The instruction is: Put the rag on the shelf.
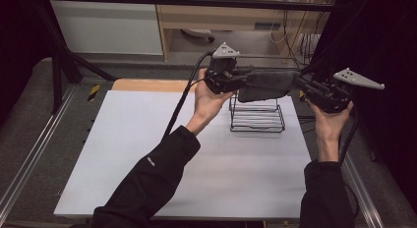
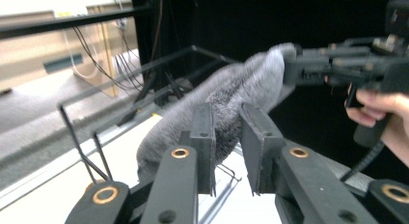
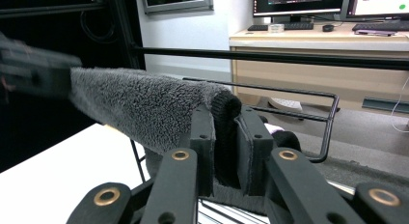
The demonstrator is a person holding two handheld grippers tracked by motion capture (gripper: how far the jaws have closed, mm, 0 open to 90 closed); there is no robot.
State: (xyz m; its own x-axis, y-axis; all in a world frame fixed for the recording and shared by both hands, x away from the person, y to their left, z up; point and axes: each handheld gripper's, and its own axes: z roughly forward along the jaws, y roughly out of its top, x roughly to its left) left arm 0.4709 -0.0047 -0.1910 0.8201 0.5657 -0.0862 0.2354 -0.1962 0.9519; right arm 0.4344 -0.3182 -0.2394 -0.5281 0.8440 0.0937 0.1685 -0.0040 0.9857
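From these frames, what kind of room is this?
Probably a lab or office recording rig: monitors and keyboard on a desk behind, white table inside metal framing, loose cables.

Both forearms are reaching forward and up, wrists raised. The left gripper point(image 1: 244, 79) and right gripper point(image 1: 301, 85) are facing each other, each with jaws pinching closed on something.

The grey towel point(image 1: 265, 84) hides the top of the black wire rack point(image 1: 256, 117). In the right gripper view, the left gripper point(image 3: 34, 72) is blurred and cut off at the frame's left edge.
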